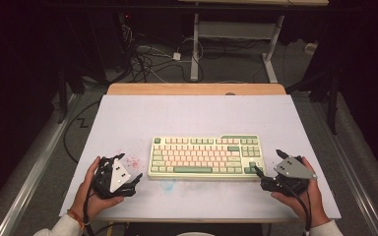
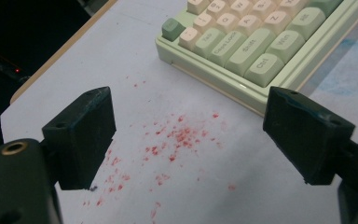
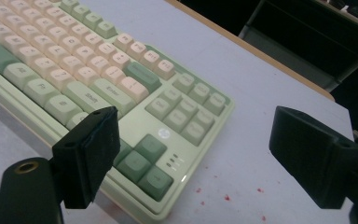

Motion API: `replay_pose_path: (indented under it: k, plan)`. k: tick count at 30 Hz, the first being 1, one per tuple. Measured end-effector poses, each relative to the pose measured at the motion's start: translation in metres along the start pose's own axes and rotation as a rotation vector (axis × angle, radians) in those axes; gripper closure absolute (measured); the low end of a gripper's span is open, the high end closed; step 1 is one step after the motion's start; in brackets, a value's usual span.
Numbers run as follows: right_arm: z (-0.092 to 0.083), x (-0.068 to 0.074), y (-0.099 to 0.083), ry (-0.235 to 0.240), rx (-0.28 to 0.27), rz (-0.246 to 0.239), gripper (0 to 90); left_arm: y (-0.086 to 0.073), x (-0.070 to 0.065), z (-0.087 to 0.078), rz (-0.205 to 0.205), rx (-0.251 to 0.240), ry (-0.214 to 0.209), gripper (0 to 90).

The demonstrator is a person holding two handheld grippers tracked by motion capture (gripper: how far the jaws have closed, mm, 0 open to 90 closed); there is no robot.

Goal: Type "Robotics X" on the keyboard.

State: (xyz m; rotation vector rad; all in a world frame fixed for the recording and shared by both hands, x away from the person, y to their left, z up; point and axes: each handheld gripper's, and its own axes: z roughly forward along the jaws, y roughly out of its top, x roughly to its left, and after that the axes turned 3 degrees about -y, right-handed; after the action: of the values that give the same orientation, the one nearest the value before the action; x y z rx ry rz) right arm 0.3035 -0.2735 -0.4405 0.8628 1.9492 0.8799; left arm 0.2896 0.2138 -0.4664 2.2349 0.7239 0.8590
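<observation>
A green and cream keyboard (image 1: pixel 206 157) is seen lying flat on the surface (image 1: pixel 187 113), parallel to its near edge and roughly centred between its side edges. The left claw (image 1: pixel 137 179) is held wide and empty just off the keyboard's left end, above red specks (image 2: pixel 179 137). The right claw (image 1: pixel 258 172) is held wide and empty at the keyboard's near right corner.

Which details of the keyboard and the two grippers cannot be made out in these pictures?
- Keyboard key legends: too small in the high view.
- Its left keys: cut off by the top edge in the left gripper view; legends there partly blurred.
- An arrow key: hidden behind the right gripper jaw in its view.
- Left gripper body: cut off below.
</observation>
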Motion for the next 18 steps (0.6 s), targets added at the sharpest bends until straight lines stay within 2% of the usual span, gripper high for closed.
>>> replay_pose_path:
  k: [11, 18]
  plan:
    - [0.0, -0.005, -0.023, -0.005, 0.033, 0.023, 17.0, -0.014, -0.004, 0.005, -0.016, 0.044, -0.039, 16.0]
    - [-0.001, -0.001, -0.035, -0.01, 0.053, 0.031, 18.0, -0.018, -0.009, 0.009, -0.013, 0.066, -0.059, 16.1]
